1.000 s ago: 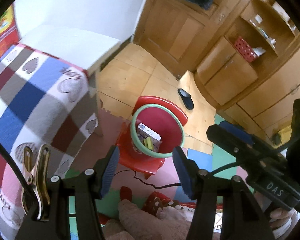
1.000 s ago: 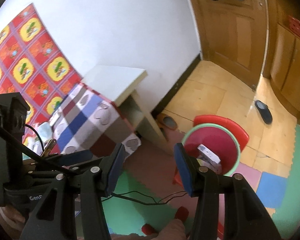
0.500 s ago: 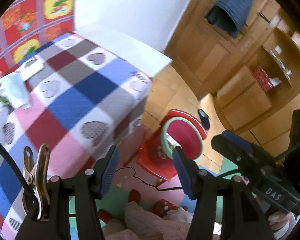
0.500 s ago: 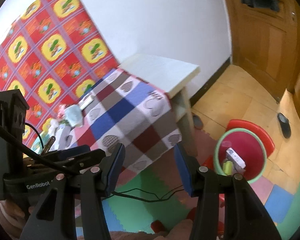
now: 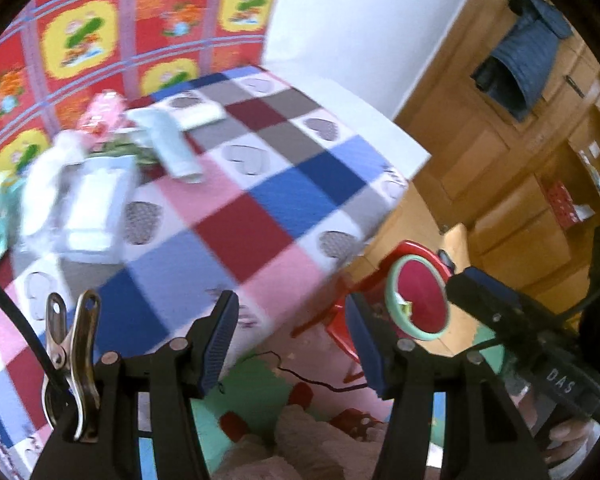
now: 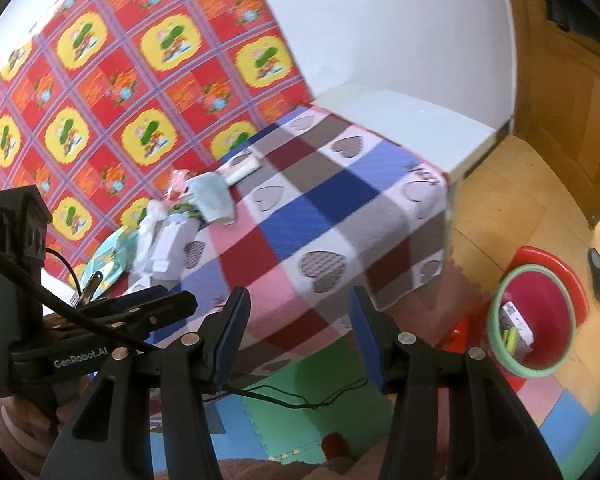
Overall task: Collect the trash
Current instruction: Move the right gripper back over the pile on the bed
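Litter of pale wrappers and small cartons [image 6: 180,216] lies at the far side of the checked heart-patterned counter [image 6: 320,216]. Left tongs [image 5: 292,332] and right tongs [image 6: 298,328] both gape empty above its near edge. Red green-rimmed plastic bucket [image 6: 540,320] stands on the floor, well apart

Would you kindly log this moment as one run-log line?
left gripper: open, empty | right gripper: open, empty | trash pile: on checked blanket, untouched | red bin: on floor, some trash inside

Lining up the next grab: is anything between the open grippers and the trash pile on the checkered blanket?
Nothing visible. Bare checkered blanket lies between both open grippers and the trash pile near the patterned wall.
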